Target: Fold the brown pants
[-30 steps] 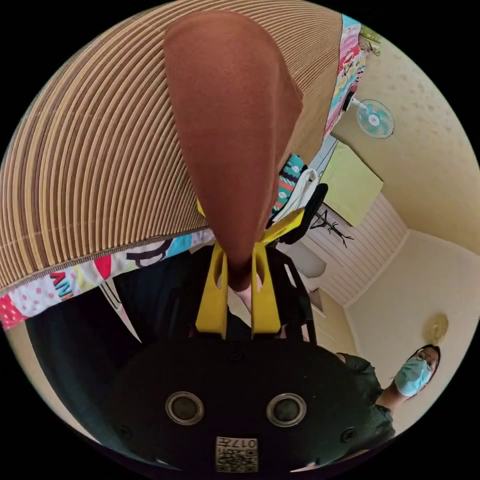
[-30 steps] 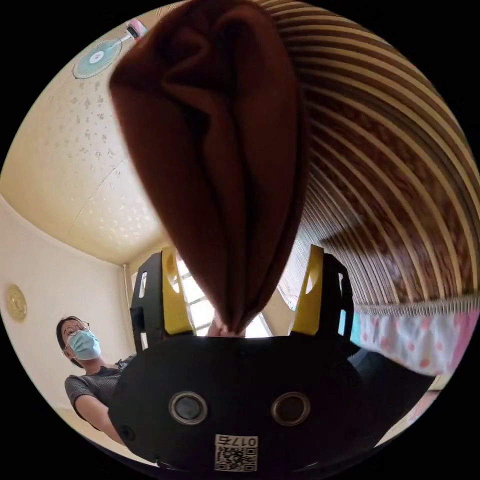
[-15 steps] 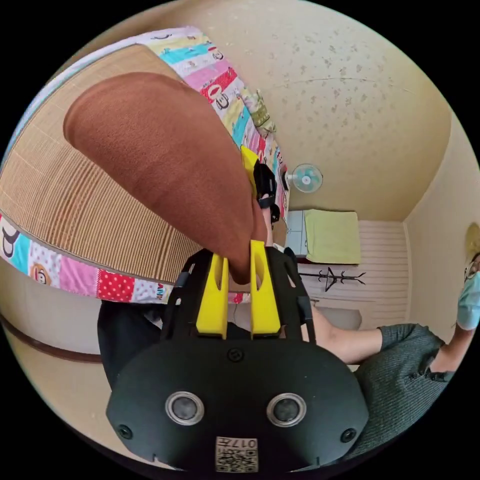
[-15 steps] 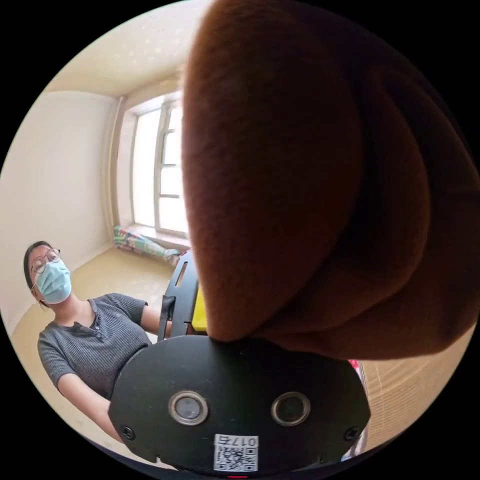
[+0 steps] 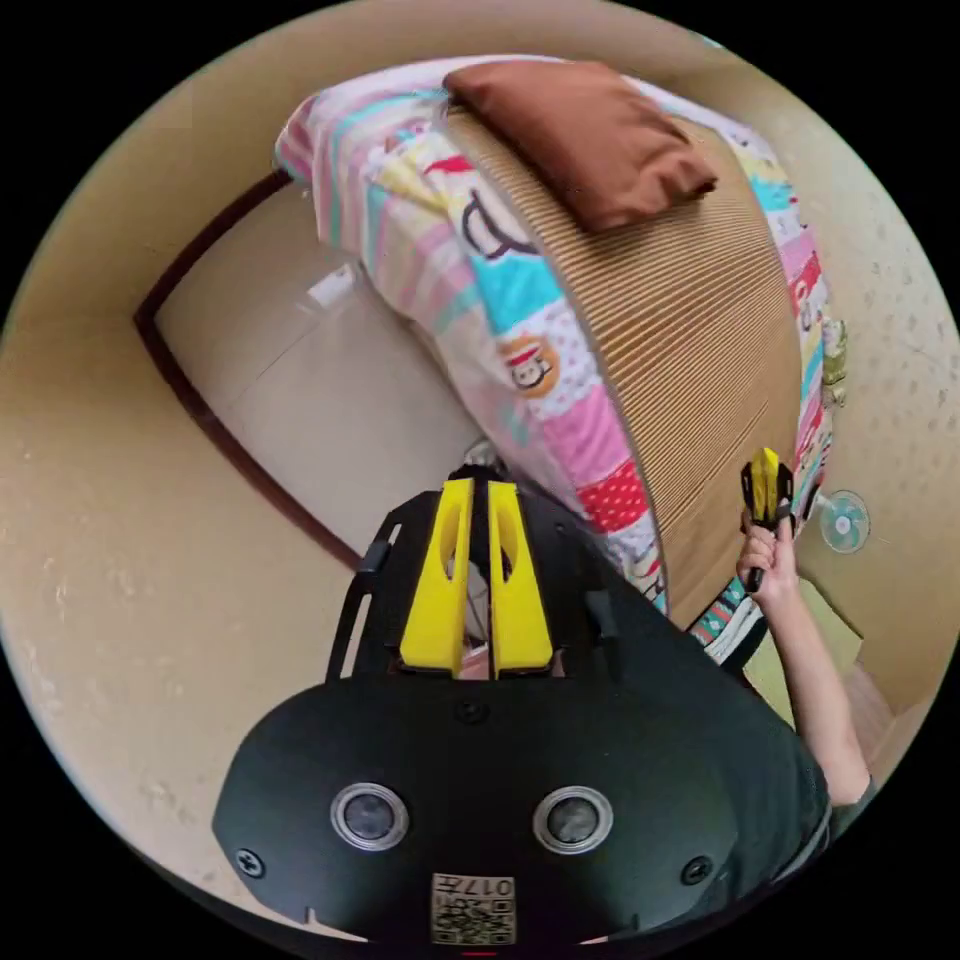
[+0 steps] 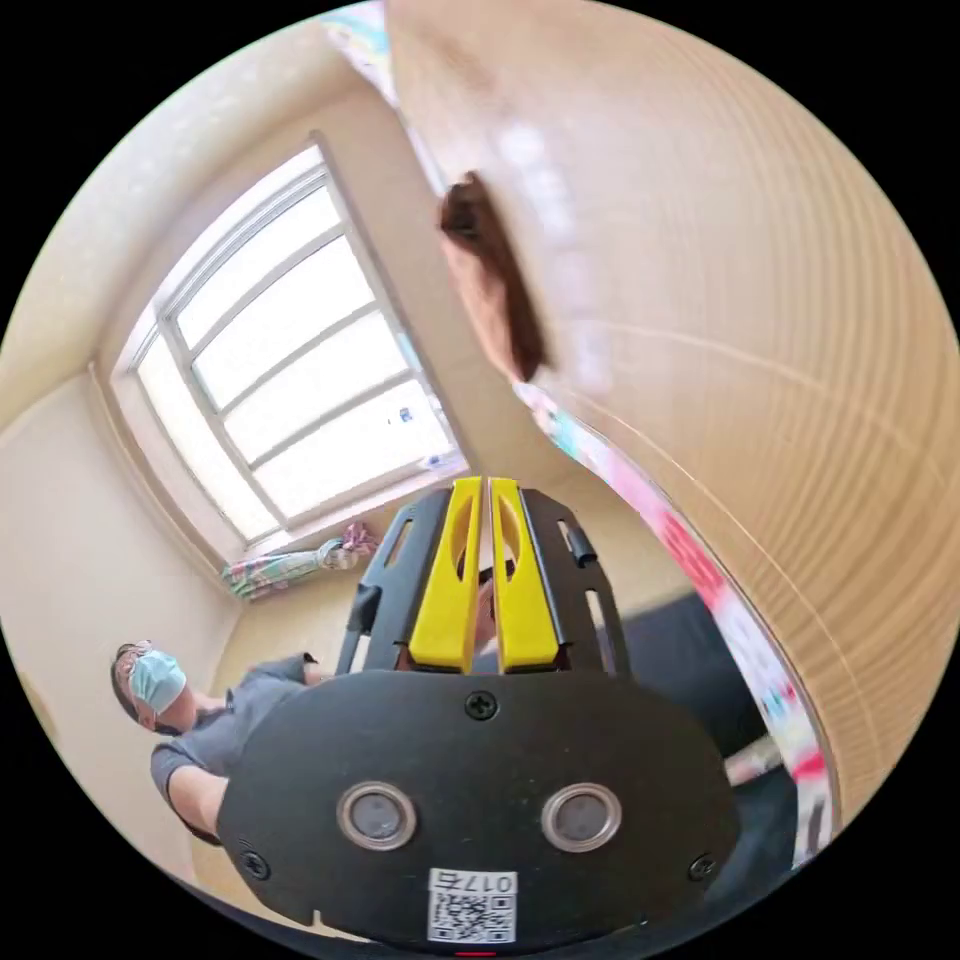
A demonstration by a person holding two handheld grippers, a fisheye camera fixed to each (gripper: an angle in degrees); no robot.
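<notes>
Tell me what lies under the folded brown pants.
The brown pants rest on a ribbed straw mat near its edge. A patchwork quilt shows beneath the mat's border. The patch of mat under the pants is covered.

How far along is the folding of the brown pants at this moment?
It looks finished. The brown pants lie as a compact folded bundle on the striped mat near one end of the bed. Nothing is in hand: the left gripper is shut on nothing and clear of the cloth, and the right gripper is also shut and empty. Nothing visible is left to fold.
</notes>
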